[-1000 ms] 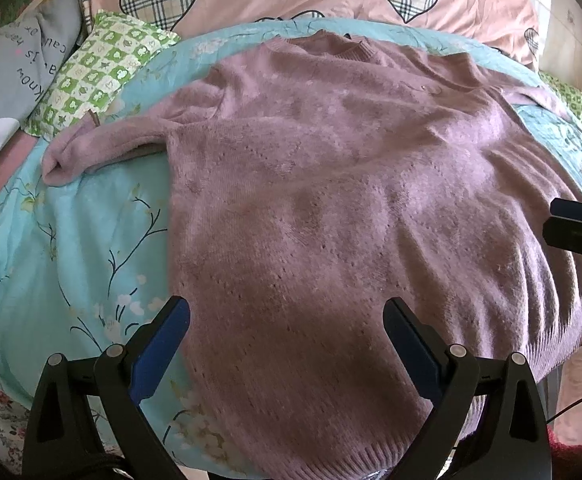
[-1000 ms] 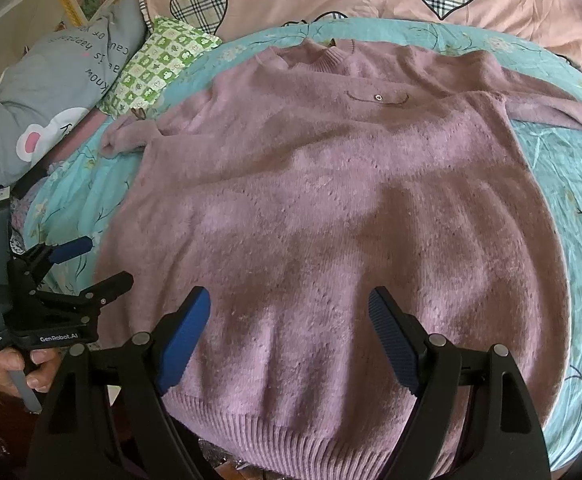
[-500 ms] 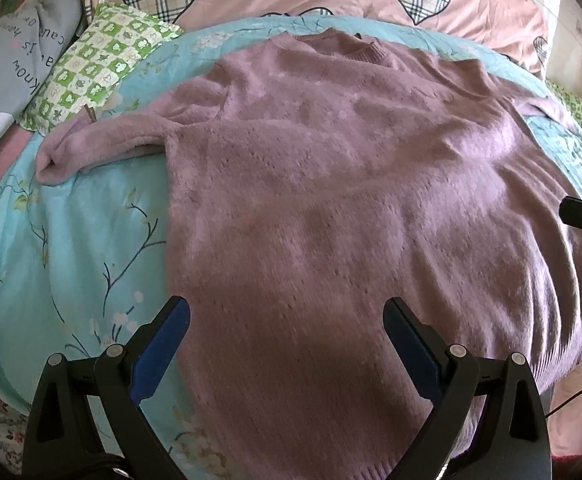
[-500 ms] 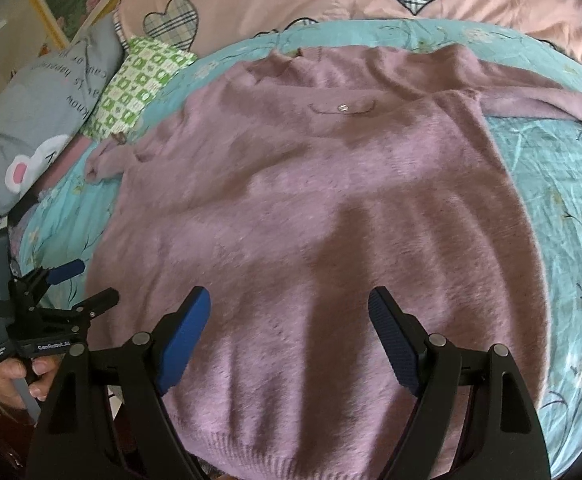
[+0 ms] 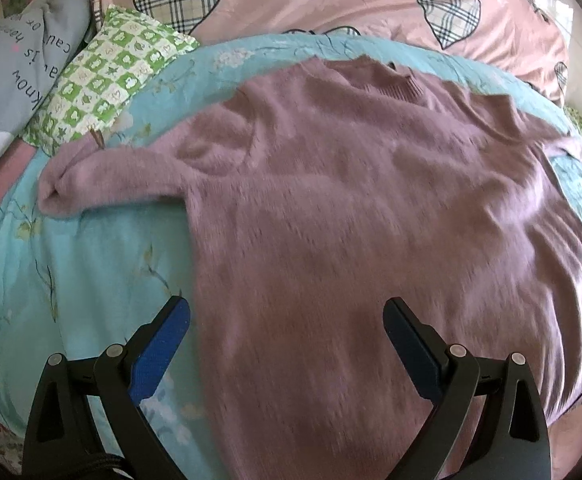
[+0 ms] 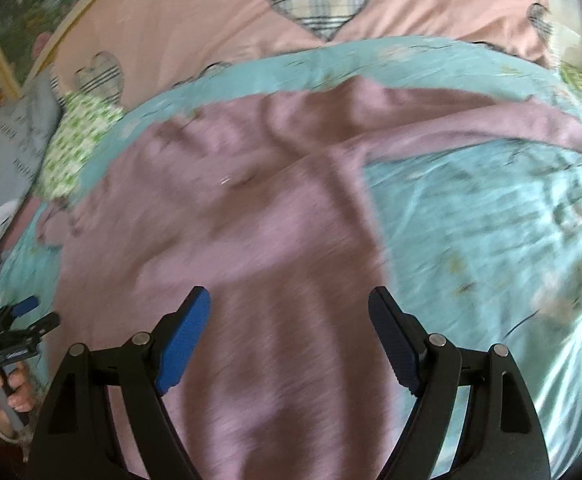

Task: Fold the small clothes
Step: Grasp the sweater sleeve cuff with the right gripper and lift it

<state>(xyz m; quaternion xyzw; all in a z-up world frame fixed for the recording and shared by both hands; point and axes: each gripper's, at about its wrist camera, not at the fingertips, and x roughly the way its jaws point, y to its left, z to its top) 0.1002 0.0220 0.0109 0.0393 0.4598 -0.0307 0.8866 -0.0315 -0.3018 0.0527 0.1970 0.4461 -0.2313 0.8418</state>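
A mauve knitted sweater (image 5: 351, 208) lies spread flat, front up, on a teal floral bedspread (image 5: 91, 264). Its left sleeve (image 5: 107, 180) points left, its right sleeve (image 6: 471, 124) stretches right. My left gripper (image 5: 287, 320) is open and empty, hovering over the sweater's lower left side. My right gripper (image 6: 289, 308) is open and empty above the sweater's lower right part. The sweater (image 6: 231, 240) is blurred in the right wrist view. The left gripper also shows in the right wrist view (image 6: 23, 320), held in a hand at the far left.
A pink pillow with plaid hearts (image 5: 311, 0) lies along the back. A green checked pillow (image 5: 107, 80) and a grey printed cushion (image 5: 15, 68) sit at the back left. Bare bedspread (image 6: 491, 240) lies right of the sweater.
Both grippers have moved forward up the sweater, away from its hem. The right gripper has also swung to the right, toward the right sleeve. Both stay open.
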